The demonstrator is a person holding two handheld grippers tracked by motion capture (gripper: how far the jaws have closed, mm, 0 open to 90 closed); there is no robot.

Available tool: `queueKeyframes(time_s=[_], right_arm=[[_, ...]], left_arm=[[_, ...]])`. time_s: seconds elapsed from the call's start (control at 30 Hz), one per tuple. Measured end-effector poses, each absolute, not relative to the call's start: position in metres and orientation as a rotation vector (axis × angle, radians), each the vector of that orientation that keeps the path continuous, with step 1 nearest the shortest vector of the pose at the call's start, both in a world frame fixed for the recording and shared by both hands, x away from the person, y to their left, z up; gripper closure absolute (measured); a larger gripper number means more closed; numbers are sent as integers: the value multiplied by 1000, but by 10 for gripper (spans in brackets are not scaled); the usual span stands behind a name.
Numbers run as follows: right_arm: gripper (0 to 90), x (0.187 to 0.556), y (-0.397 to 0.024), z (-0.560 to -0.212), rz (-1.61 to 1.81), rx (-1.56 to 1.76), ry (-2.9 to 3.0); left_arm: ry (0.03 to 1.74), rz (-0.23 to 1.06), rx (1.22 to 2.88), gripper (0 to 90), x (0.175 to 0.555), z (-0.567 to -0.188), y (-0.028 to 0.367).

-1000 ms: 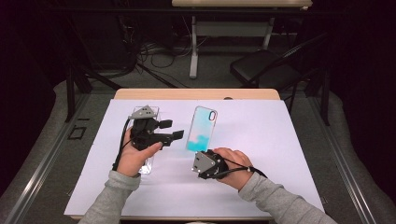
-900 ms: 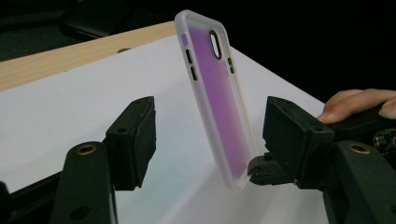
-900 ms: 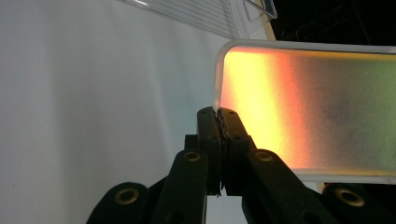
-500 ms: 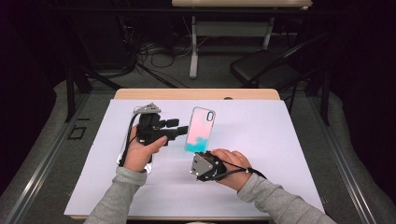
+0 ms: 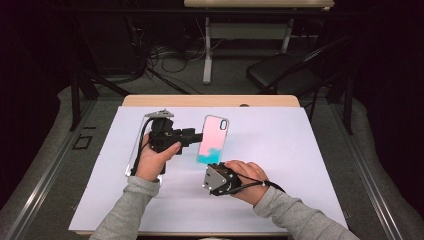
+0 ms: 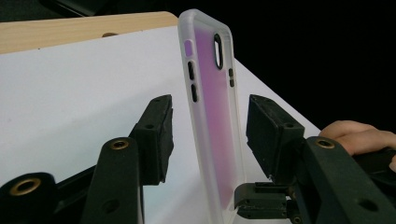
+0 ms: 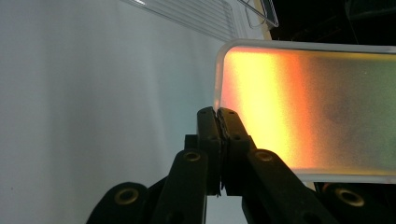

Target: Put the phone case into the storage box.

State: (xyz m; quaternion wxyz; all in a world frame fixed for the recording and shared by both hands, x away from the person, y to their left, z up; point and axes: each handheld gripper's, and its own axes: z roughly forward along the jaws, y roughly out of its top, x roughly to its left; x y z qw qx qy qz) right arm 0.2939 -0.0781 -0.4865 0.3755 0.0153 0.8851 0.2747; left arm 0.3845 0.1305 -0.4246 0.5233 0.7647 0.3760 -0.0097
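A phone case (image 5: 212, 140), pink at the top and teal at the bottom with a frosted rim, is held upright above the white sheet. My right gripper (image 5: 213, 163) is below it, shut on its lower edge; in the right gripper view the jaws (image 7: 217, 114) meet at the case's (image 7: 303, 112) rim. My left gripper (image 5: 196, 136) reaches in level from the left. Its jaws have just been closing, and in the left gripper view they (image 6: 210, 112) stand on either side of the case (image 6: 215, 121) with a gap on each side.
A clear plastic tray (image 5: 134, 150) lies on the white sheet (image 5: 280, 150) under my left hand, and it also appears far off as the ribbed tray (image 7: 196, 14). The wooden table edge (image 5: 210, 101) runs along the back. A dark chair (image 5: 280, 75) stands beyond it.
My left gripper has moved away from me and to the right, up to the case, and its jaws now straddle it. The right gripper keeps holding the case in place.
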Motion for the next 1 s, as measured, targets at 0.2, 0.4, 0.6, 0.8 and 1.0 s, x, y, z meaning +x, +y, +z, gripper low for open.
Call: queueKeyframes(time_s=[0.2, 0.4, 0.6, 0.8, 1.0], right_arm=[[890, 294, -77, -486, 697, 23, 2261], [890, 292, -77, -487, 703, 39, 2262], [889, 292, -76, -487, 700, 42, 2264], [890, 292, -76, -487, 692, 7, 2260], [889, 291, -75, -488, 699, 29, 2265]], left_arm=[[930, -57, 1840, 537, 390, -424, 126], [942, -75, 1846, 578, 395, -426, 122], [952, -75, 1857, 611, 399, -428, 121], [964, -87, 1850, 658, 400, -429, 120], [970, -92, 1855, 701, 401, -430, 119]])
